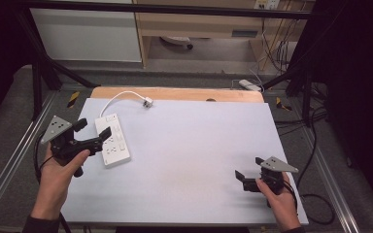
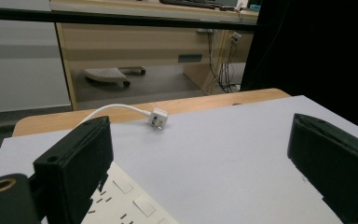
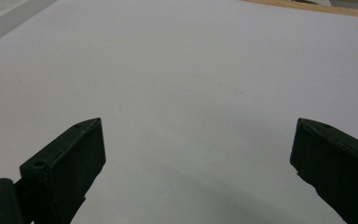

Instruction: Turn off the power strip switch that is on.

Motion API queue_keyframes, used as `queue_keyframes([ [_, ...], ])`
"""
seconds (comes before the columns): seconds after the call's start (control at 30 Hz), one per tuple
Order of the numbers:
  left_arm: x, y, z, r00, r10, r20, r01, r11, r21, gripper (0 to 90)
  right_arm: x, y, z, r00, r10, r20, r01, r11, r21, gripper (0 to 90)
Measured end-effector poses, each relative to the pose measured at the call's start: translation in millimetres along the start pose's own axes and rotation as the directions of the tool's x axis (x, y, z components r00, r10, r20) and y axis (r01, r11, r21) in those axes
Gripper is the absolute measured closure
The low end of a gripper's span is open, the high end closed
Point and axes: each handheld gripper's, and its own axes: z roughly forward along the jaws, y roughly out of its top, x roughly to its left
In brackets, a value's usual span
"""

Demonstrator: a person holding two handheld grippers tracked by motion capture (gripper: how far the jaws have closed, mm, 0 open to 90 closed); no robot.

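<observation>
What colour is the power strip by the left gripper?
White, cable and plug included. The power strip shows best in the high view, beside the left gripper.

Two black jaws of the right gripper (image 3: 198,163) rising from the bottom edge, set wide apart, nothing between them. Beneath and ahead, the pale sheet (image 3: 191,84) of the table. A white power strip (image 3: 4,14) at the sheet's far left corner, well apart from the jaws. A wooden edge (image 3: 317,7) along the sheet's far side.
</observation>
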Motion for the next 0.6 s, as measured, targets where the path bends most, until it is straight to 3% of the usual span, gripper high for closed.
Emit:
queue_keyframes([
  [0.27, -2.7, -8.3, 9.9, 0.9993, 0.022, -0.031, -0.022, 0.9996, 0.02, 11.4, 0.3, -0.1, -0.5, 1.0, 0.001, 0.002, -0.001, 1.0, 0.0, 3.6],
  [0.6, -6.9, -21.5, 23.3, 0.9994, 0.022, -0.026, -0.02, 0.9986, 0.048, 16.8, 0.1, 0.0, -1.0, 1.0, 0.003, 0.004, -0.003, 1.0, -0.001, 3.6],
])
